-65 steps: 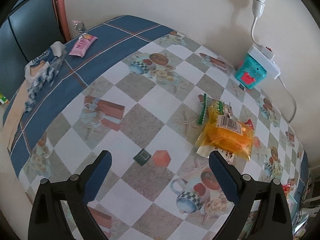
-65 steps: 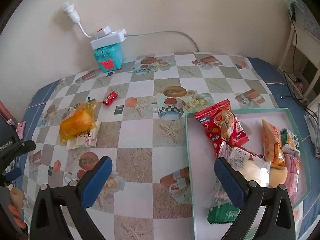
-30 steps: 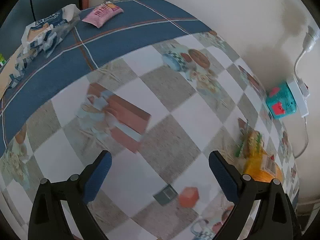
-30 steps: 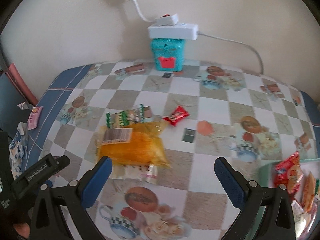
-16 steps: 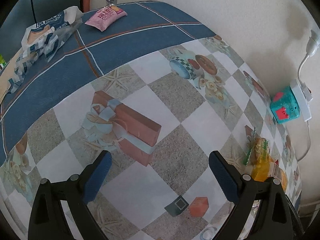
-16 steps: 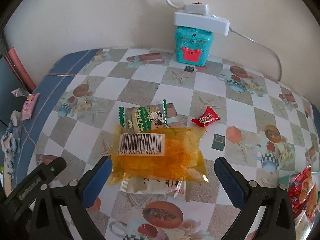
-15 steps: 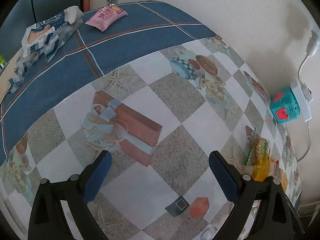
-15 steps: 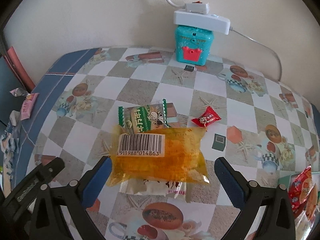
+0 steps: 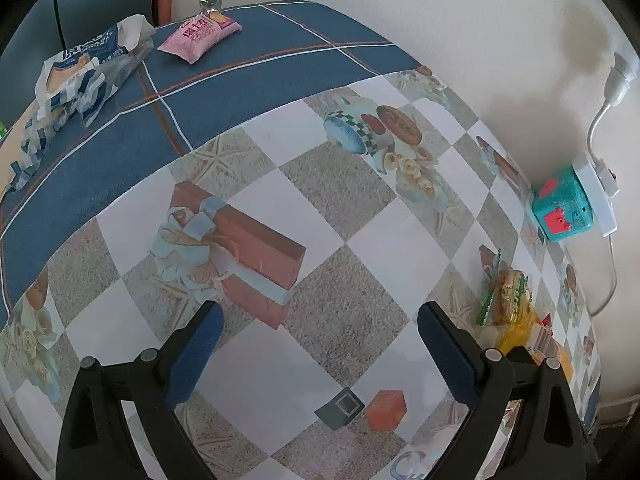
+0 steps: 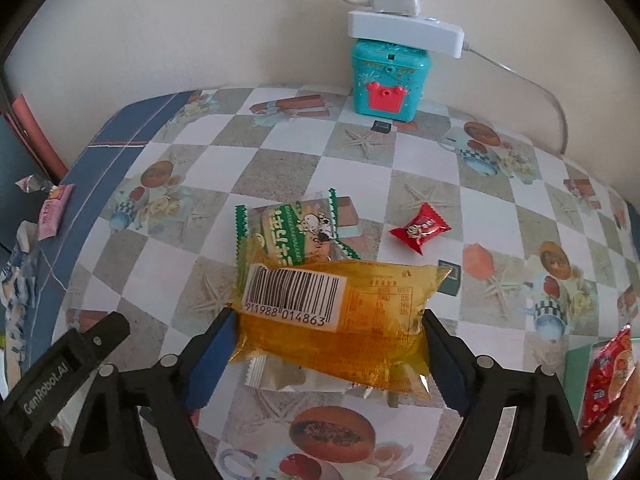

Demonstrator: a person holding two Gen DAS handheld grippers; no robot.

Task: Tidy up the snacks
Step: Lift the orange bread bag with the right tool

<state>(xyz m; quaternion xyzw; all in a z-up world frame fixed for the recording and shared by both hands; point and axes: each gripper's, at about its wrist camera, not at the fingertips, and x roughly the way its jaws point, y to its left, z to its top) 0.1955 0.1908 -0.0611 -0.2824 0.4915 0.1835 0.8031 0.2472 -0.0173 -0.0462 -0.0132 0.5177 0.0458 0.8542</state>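
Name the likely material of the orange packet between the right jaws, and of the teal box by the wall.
Orange packet: thin glossy translucent plastic film; it shines, creases, and bears a barcode sticker. Teal box: probably hard moulded plastic, smooth with raised detail.

Orange packet [image 10: 360,320], red candy [image 10: 420,229], checkered tablecloth [image 10: 288,160].

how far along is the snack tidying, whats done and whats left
Done: some packets already lie in the tray at the right edge. In hand: the right claw has just been closing around the yellow packet, pads at its ends. Left: the green packet, red candy, pink packet and blue-white bag. The left claw is open and empty.
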